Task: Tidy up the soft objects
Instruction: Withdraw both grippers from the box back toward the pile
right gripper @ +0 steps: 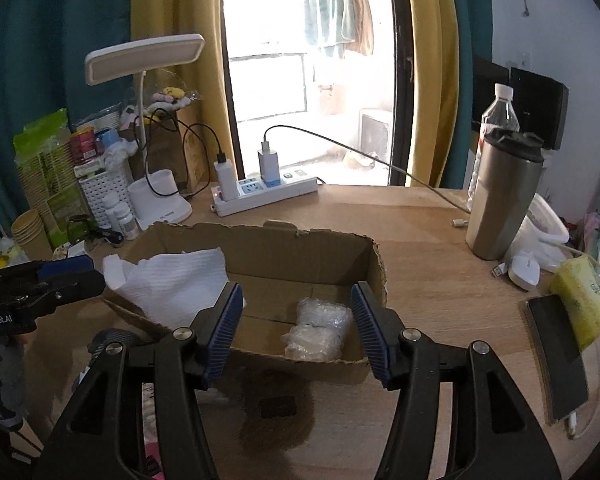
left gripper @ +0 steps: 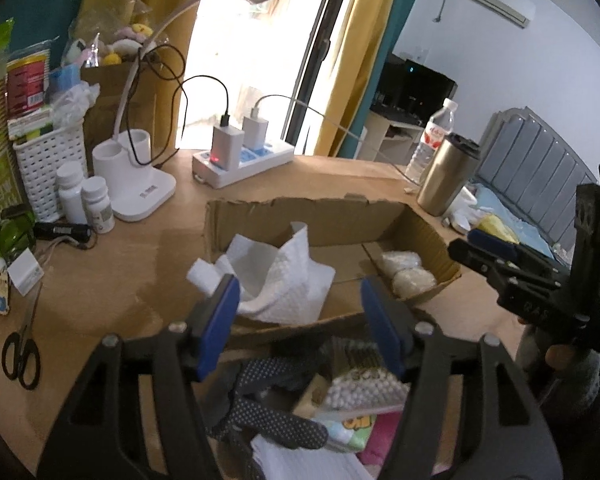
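Left wrist view shows my left tool (left gripper: 300, 300) with its blue pads spread apart and nothing between them, hovering over the near edge of a shallow cardboard box (left gripper: 320, 216) on the wooden bench (left gripper: 120, 280). A white paper towel (left gripper: 284, 280) lies crumpled in the left part of the box, one corner poking over the box's left wall. Two small clear-wrapped white bundles (left gripper: 406, 274) sit in the box's right corner, one just in front of the other and touching. Below my left tool, nearer to me, is a heap of soft things: a dark dotted cloth (left gripper: 268, 404), a pale packet and something pink.

Right wrist view shows my right tool (right gripper: 298, 320), also parted and holding nothing, poised over the same box with the wrapped bundles (right gripper: 318, 330) visible between its pads but lower down, inside the box. The left tool shows at the left edge of this view, just beside the towel (right gripper: 172, 280).

Behind the box stand a white power strip (right gripper: 264, 196) with two chargers plugged in, and a white desk lamp (right gripper: 144, 56). To the right are a steel tumbler (right gripper: 504, 200), a clear water bottle (right gripper: 496, 116) behind it, and a yellow sponge (right gripper: 584, 300). At the far left lie scissors (left gripper: 22, 344).
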The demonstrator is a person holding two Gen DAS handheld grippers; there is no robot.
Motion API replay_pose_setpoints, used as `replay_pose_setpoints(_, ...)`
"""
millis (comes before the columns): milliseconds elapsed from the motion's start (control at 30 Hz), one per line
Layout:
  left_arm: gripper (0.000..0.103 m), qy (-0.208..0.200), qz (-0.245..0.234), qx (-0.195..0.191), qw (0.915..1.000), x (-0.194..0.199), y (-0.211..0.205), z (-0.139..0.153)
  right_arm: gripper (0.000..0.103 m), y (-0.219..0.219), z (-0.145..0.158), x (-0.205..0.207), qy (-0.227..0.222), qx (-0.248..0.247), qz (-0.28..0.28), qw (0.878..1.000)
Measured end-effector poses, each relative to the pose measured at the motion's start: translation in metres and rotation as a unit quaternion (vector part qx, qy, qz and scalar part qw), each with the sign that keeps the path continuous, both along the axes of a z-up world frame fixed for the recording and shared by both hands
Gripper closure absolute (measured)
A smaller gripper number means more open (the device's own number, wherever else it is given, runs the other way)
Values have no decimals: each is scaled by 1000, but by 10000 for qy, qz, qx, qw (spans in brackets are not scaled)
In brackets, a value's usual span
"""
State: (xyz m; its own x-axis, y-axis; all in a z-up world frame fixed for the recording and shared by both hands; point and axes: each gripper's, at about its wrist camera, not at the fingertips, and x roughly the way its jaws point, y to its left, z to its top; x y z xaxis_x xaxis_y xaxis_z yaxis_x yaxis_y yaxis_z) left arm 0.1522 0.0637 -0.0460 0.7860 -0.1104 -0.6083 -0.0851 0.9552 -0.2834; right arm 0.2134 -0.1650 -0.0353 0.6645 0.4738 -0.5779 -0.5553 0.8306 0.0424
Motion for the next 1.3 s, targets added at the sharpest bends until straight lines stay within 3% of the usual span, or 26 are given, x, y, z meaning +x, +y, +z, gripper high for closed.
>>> replay_pose_setpoints(633, 37, 15, -78, 83, 9999, -45, -11, -14, 42, 15, 2, -54, -101, -43, 306, 9995)
replay_pose_setpoints(800, 37, 193, -18, 92, 9998, -51, -7, -27, 42, 13, -7, -57, 10, -17, 313, 9995)
replay_pose_setpoints(1067, 37, 114, 211, -64, 9997, -67, 2, -34, 42, 21, -24, -64, 259, -35, 538, 9982)
replay_pose_setpoints(1133, 37, 152, 229, -83, 9996, -69, 4, -37, 40, 27, -27, -66, 317, -48, 650, 9974)
replay_pose_setpoints(1200, 37, 206, 232, -109, 9995, -71, 5, -42, 29, 34, -31, -69, 372, -40, 783, 9962)
replay_pose_setpoints(1300, 37, 286, 218, -147, 9992, -73, 5, -49, 25, 46, -36, -75, 397, -107, 985, 9943)
